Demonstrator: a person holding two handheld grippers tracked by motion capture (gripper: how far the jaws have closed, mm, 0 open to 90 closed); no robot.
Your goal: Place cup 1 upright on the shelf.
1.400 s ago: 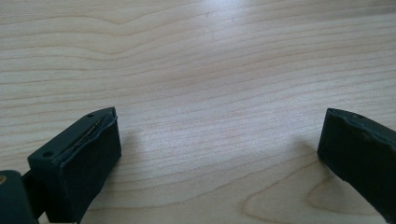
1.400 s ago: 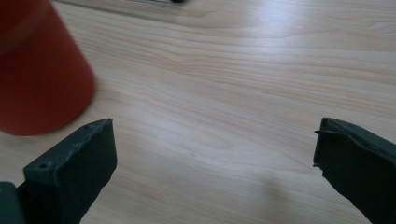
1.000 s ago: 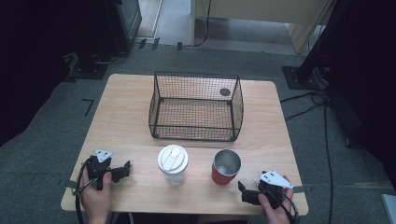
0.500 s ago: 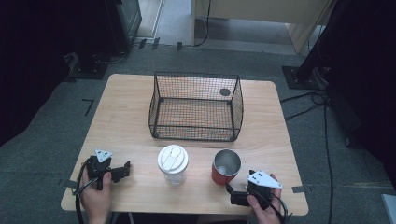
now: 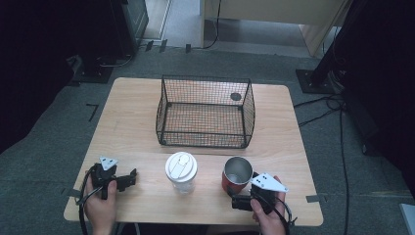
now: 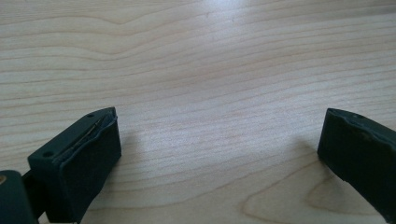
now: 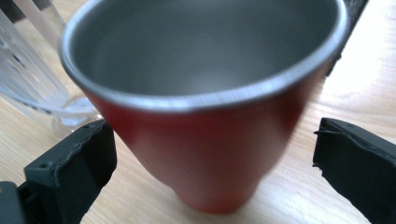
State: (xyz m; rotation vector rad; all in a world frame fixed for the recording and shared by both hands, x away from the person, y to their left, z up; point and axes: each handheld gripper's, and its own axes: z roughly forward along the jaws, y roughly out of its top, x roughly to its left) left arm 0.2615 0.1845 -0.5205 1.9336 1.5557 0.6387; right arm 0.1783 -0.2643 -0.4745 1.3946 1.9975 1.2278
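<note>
wooden table (image 5: 147,142) | red cup (image 7: 205,116) upright, mouth up | right tongs (image 7: 210,163) wide, straddling it, ungripped | left tongs (image 6: 217,154) wide, empty

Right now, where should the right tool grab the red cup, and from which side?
Grip the red cup low on its tapered wall, coming in level from the person's side. The right tool is open with a jaw on either flank; the cup stands upright, its rim wider than its base.

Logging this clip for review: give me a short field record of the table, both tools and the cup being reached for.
surface: wooden table
right tool: open, jaws either side of the red metal cup, not yet closed on it
left tool: open, over bare wood
red metal cup: upright, looks empty
lidded clear cup: upright, left of the red cup
wire basket: behind both cups
</note>
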